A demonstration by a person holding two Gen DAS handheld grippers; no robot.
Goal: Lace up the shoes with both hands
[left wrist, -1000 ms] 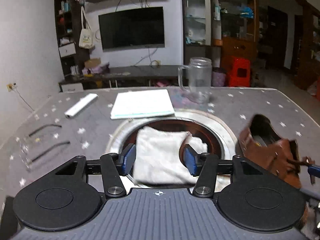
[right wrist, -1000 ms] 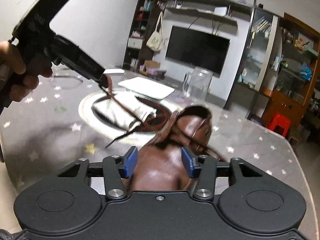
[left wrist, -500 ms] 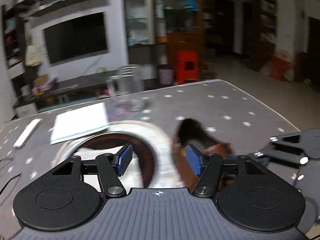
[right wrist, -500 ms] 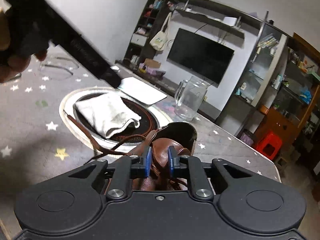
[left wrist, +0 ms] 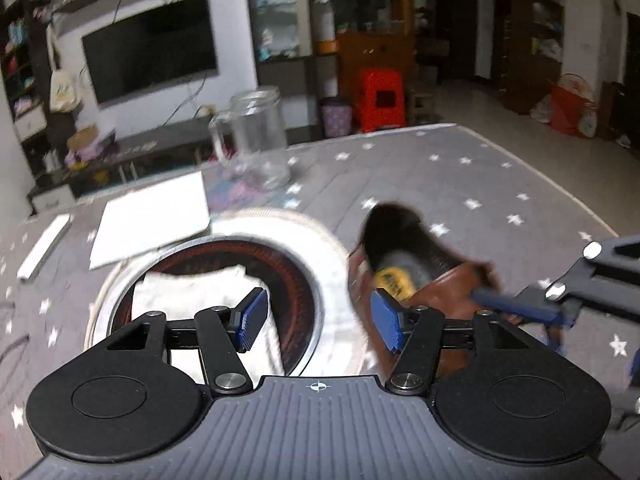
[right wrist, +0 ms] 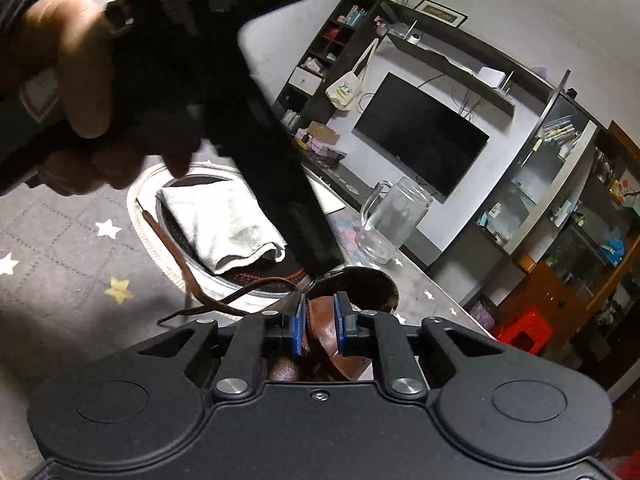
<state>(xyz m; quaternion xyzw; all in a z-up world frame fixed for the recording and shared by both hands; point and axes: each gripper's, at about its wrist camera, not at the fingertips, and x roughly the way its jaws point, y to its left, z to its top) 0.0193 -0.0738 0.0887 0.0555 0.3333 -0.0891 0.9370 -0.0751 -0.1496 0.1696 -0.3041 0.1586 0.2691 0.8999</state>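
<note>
Right hand-held gripper: lower centre of the right wrist view, 2 blue pads drawn close and clamped on the brown leather upper of the shoe. Left hand-held gripper: lower centre of the left wrist view, pads wide apart, nothing between them, poised just left of the shoe's dark opening. Lace: brown, slack, trailing from the shoe toward lower left over the star-printed bench. Handling note, as judgement: keep the right clamp steady to brace the shoe; bring the open left pads onto the loose lace end, not its middle, and avoid lifting the shoe. Beyond, mid-frame: white cloth in a round recess; further, glass jar.
</note>
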